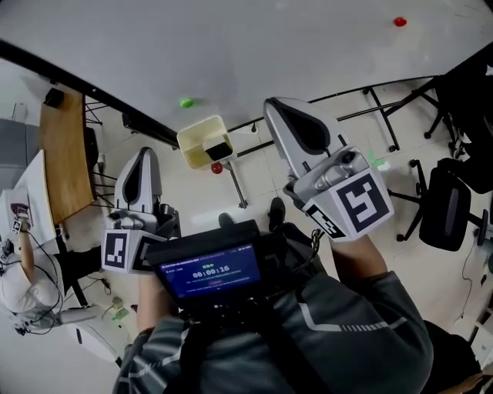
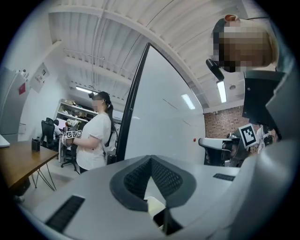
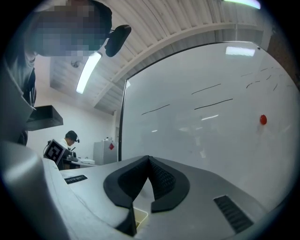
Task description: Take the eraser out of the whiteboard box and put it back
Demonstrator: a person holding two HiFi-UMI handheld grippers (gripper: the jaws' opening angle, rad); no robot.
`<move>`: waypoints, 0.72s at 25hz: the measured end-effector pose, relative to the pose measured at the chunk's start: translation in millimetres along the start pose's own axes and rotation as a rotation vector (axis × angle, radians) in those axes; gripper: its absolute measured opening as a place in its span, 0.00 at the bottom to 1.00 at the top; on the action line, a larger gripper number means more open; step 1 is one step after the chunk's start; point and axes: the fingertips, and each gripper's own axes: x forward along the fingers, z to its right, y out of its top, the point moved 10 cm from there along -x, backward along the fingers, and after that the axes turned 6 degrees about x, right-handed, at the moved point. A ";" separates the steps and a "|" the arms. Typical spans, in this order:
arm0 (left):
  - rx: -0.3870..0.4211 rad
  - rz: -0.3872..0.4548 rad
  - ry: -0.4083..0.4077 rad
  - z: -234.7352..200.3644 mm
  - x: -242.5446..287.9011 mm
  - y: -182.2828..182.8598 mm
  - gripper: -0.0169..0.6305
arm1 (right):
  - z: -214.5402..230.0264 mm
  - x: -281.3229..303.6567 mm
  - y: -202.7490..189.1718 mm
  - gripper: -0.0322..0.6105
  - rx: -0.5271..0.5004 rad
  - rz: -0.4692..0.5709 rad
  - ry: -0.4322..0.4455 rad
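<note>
Head view looks steeply down on a whiteboard (image 1: 254,46) carrying a green magnet (image 1: 186,102) and a red magnet (image 1: 400,21). Black chairs (image 1: 447,208) stand at the right, a wooden tabletop (image 1: 62,154) lies at the left, and the board's stand legs (image 1: 383,115) cross the floor. The cream whiteboard box (image 1: 199,137) hangs at the board's lower edge. The black eraser (image 1: 220,149) lies inside it, toward its right end, with a small red thing (image 1: 217,167) just below. Nothing lies between the box and either gripper.

The left gripper (image 1: 145,154) is held near the box's left side. The right gripper (image 1: 273,108) is near its right and reaches further toward the board. Both point roughly level at the board and touch nothing. A screen device (image 1: 212,273) sits at the person's chest between the two hands.

The gripper views settle what the head view cannot. The left gripper's fingers (image 2: 133,180) are clenched together on nothing, and the right gripper's fingers (image 3: 165,180) are likewise clenched and empty. Only the left gripper view shows a person in a white shirt (image 2: 96,136) standing beside the board. Only the right gripper view shows another person (image 3: 71,140) at a desk, well apart from the board.
</note>
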 end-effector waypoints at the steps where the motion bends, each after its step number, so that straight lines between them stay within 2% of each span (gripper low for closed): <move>1: 0.005 -0.003 0.012 9.2 -5.9 0.5 0.08 | 2.4 -5.2 0.4 0.08 0.008 0.003 0.015; 6: 0.037 -0.018 0.036 56.7 -33.1 3.6 0.08 | 7.5 -35.6 1.1 0.08 0.027 -0.018 0.044; 8: 0.042 -0.016 0.040 64.4 -51.5 4.9 0.08 | -5.2 -47.7 5.0 0.08 0.020 -0.023 0.047; 12: 0.014 -0.005 0.076 61.0 -115.2 10.3 0.08 | -63.2 -74.1 8.2 0.08 0.006 -0.054 0.024; 15: 0.001 0.053 0.052 68.2 -172.8 10.4 0.08 | -114.7 -109.5 6.5 0.08 -0.022 -0.102 0.004; 18: -0.021 0.084 0.016 73.7 -203.5 2.4 0.08 | -145.5 -137.8 7.7 0.08 -0.043 -0.128 -0.024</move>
